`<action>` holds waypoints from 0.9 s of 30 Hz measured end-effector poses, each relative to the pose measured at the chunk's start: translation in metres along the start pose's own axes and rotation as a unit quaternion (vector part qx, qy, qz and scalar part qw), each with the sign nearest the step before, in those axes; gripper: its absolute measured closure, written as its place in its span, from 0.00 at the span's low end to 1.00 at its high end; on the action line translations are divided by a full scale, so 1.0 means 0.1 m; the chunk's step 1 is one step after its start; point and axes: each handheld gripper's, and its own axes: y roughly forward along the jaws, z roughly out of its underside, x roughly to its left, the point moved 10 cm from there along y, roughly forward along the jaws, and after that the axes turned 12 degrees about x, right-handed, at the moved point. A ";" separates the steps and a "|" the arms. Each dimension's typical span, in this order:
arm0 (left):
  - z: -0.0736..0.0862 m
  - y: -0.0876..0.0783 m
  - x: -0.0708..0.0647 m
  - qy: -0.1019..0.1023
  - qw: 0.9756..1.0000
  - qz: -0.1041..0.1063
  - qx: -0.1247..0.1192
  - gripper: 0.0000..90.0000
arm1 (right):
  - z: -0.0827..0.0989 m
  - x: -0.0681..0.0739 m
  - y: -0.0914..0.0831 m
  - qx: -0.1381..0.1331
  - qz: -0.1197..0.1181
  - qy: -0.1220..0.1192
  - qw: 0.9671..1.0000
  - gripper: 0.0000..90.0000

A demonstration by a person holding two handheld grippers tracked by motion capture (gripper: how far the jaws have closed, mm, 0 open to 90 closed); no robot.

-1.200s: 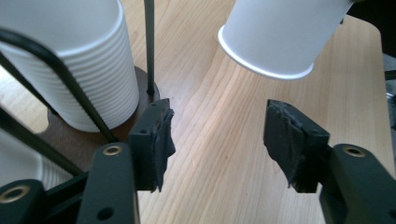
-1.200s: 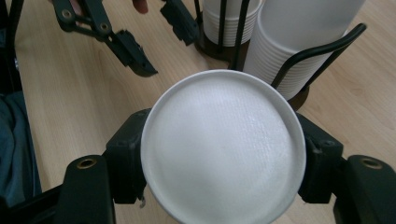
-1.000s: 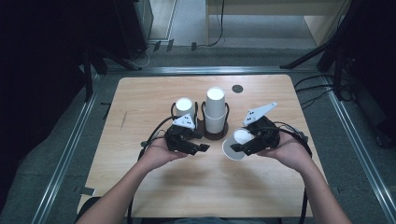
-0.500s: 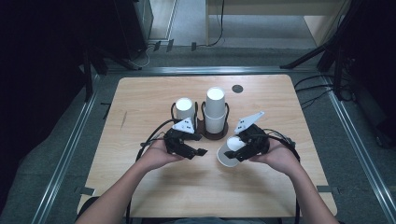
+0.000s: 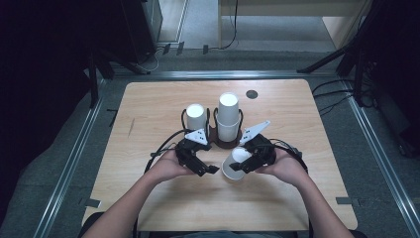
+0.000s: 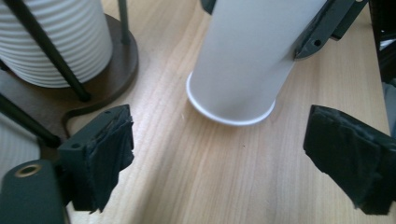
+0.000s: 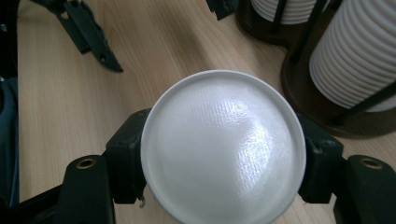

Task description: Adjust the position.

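White paper cup (image 5: 236,162) clamped upside down in right gripper (image 5: 246,165), pads squeezing both sides near the base, rim hovering right at the wooden table (image 5: 148,99) or maybe just touching, can't quite tell. Sitting at about 5 o'clock from the taller stack of cups (image 5: 228,116) in the wire holder (image 5: 227,142), shorter stack (image 5: 195,116) over at 9 o'clock from that one. Left gripper (image 5: 208,168) empty, just been opening, jaws spread wide with nothing between them, parked at 9 o'clock from the held cup. Progress-wise: one cup already pulled off and separated, looks mostly done for this round. Left to do, probably: set it down flat, let go, then back for another.
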 end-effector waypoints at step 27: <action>-0.05 0.17 -0.16 0.011 0.999 0.020 -0.029 0.15 | -0.46 0.26 -0.09 -0.064 -0.059 -0.030 0.996 0.36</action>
